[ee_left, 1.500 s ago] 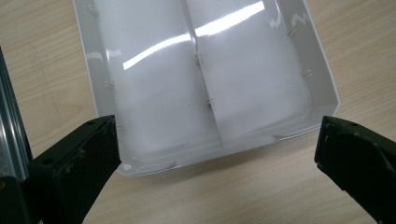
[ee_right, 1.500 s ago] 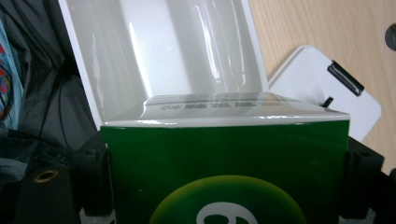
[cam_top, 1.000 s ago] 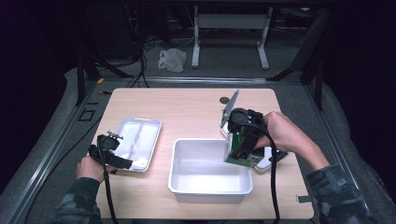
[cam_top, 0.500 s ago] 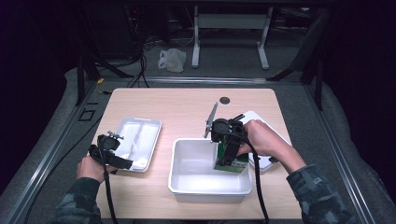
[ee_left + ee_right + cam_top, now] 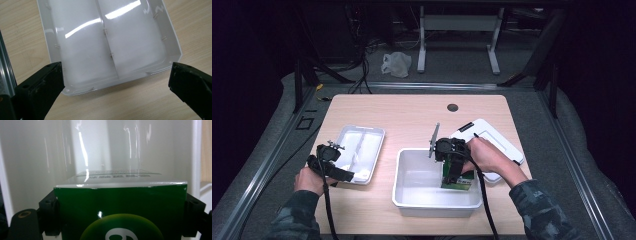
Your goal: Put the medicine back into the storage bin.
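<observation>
A green box (image 5: 120, 212) is pinched between the jaws of the right gripper (image 5: 455, 172), low inside the white bin (image 5: 409, 200). A yellow-green circle with a white mark is printed on it; the small print cannot be read. The left gripper (image 5: 115, 82) is held spread over the near end of the divided white tray (image 5: 75, 45).

A white divided tray (image 5: 364, 145) lies on my wooden table (image 5: 412, 120), left of centre. A white lid (image 5: 492, 140) rests near the right edge. A crumpled plastic bag (image 5: 396, 64) sits on the floor beyond.
</observation>
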### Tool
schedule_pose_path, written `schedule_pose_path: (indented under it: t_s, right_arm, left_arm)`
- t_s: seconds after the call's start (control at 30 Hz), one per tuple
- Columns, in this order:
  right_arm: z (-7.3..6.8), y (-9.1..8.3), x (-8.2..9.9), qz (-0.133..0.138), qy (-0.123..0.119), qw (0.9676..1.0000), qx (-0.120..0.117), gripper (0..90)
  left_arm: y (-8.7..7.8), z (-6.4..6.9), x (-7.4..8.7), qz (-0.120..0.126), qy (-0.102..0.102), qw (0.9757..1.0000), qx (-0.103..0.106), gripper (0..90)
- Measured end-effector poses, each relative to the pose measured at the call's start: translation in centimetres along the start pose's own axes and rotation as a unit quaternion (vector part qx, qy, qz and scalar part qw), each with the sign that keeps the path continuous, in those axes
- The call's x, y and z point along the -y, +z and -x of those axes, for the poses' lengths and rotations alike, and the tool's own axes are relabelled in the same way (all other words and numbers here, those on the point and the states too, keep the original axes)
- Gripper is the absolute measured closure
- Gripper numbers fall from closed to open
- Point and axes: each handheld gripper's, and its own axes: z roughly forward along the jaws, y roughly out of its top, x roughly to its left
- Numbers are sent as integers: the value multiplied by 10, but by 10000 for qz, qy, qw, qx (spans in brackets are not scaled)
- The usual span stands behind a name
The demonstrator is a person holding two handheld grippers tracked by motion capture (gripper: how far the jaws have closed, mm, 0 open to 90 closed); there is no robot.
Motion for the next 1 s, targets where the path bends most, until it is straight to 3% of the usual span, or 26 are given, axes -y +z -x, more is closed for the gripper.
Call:
schedule_pose_path:
  t_s: [0.27, 0.43, 1.0]
  right_arm:
    - [-1, 18, 3, -109, -66, 9999, -22, 156]
    - [0, 22, 5, -70, -83, 9999, -10, 156]
    - [-3, 40, 7, -322, -238, 9992, 50, 154]
  left_arm:
    - [0, 0, 0, 1, 27, 10000, -4, 0]
    - [0, 1, 0, 8, 37, 10000, -1, 0]
    - [0, 2, -1, 6, 76, 10000, -4, 0]
